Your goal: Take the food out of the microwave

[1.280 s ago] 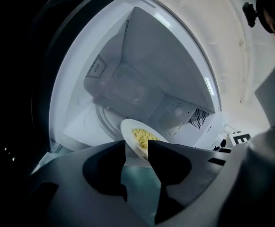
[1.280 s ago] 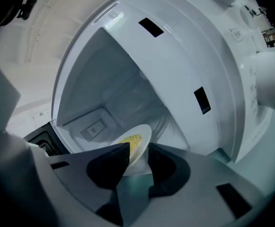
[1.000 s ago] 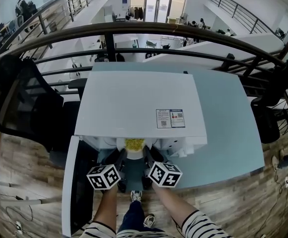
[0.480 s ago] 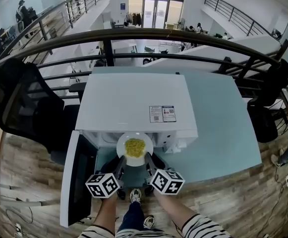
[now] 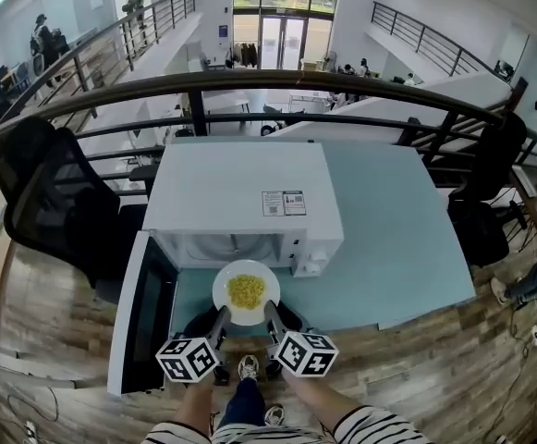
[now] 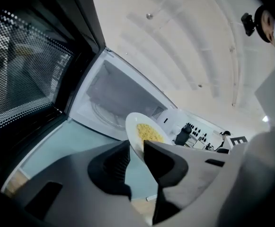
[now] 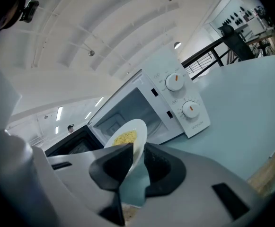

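**Holding the plate just outside the open microwave**

We have the white plate (image 5: 246, 292) of yellow food (image 5: 247, 289) clear of the cavity. It hangs in front of the microwave (image 5: 240, 192) mouth, above the pale blue surface (image 5: 397, 239), with the door (image 5: 143, 313) swung wide on our left.

The left hand-held gripper (image 5: 220, 314) has the near rim between its jaws and they are closing on it. The right hand-held gripper (image 5: 272, 311) is clamped on that same rim just beside it.

Both grips sit on the near edge, so the plate's whole weight reaches away from us. We judge that if either pinch slackens on the smooth rim, the far edge could dip and the food slide off. A drift to the left could knock the door.

The plate is round, so it has no long axis. It lies roughly level, face up, with the food heaped at its centre.
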{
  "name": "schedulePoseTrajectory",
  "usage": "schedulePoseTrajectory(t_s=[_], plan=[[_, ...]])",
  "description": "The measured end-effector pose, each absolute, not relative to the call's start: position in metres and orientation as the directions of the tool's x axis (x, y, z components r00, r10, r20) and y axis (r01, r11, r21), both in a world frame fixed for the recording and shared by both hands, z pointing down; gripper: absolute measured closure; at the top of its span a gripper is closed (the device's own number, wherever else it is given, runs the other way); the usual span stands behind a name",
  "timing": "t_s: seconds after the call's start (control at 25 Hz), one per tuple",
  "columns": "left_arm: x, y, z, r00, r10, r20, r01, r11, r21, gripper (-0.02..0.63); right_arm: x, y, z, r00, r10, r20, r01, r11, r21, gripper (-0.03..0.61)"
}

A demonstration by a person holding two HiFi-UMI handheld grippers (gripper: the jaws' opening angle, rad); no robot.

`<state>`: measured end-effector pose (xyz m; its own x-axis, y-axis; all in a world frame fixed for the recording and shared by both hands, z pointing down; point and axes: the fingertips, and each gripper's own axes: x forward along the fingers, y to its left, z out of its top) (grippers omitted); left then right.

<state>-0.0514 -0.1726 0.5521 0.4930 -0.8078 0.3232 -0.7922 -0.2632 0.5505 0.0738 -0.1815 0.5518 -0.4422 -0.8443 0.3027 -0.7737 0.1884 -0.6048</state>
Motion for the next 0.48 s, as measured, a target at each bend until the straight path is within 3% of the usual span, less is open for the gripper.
schedulePoseTrajectory(t_s=[0.48], plan=[[-0.040,-0.089,0.538,0.481,-0.819,0.312,-0.801,-0.266,0.537,0.514,0.085,-0.099,0.538,-0.444,-0.850,0.285,-0.776,0.205,-0.597,0.497]])
